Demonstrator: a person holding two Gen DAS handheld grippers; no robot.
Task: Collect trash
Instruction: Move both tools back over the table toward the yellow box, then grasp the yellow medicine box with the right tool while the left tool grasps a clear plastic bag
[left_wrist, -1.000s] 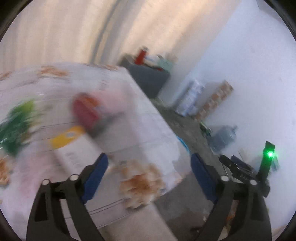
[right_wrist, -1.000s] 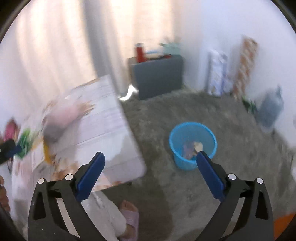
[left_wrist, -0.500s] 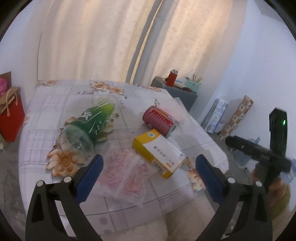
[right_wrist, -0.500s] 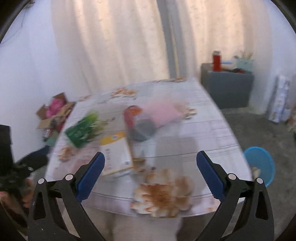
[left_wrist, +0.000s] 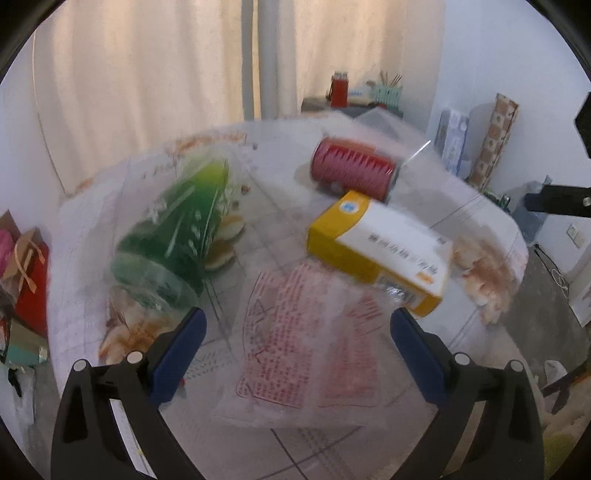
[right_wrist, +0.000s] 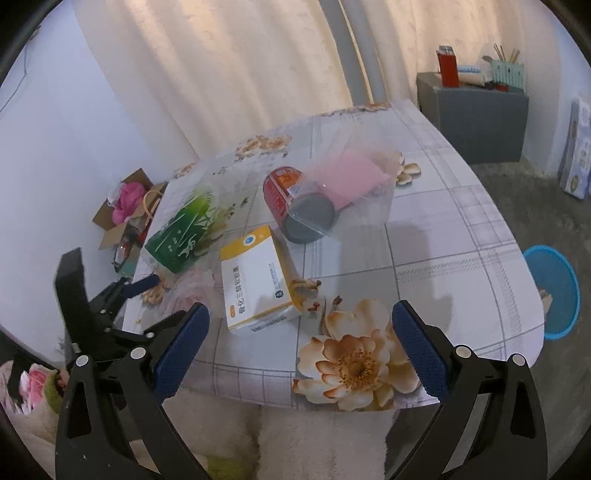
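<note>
Trash lies on a flowered table (right_wrist: 461, 236): a green wrapper (left_wrist: 173, 236) (right_wrist: 181, 232), a red can (left_wrist: 351, 170) (right_wrist: 291, 199) on its side, a yellow-and-white box (left_wrist: 380, 251) (right_wrist: 255, 280), a clear bag with red print (left_wrist: 306, 343) and a clear bag holding something pink (right_wrist: 354, 177). My left gripper (left_wrist: 295, 350) is open, hovering just over the red-printed bag; it also shows in the right wrist view (right_wrist: 122, 295). My right gripper (right_wrist: 299, 343) is open and empty over the table's near edge, beside the box.
A blue bin (right_wrist: 554, 291) stands on the grey carpet right of the table. A grey cabinet (right_wrist: 476, 118) with a red flask is at the back right. A cardboard box with pink stuff (right_wrist: 122, 206) and a red gift bag (left_wrist: 29, 273) sit on the left floor.
Both grippers swung from the bin side back toward the table. The left one came lower and closer over the red-printed bag. Both stayed open.
</note>
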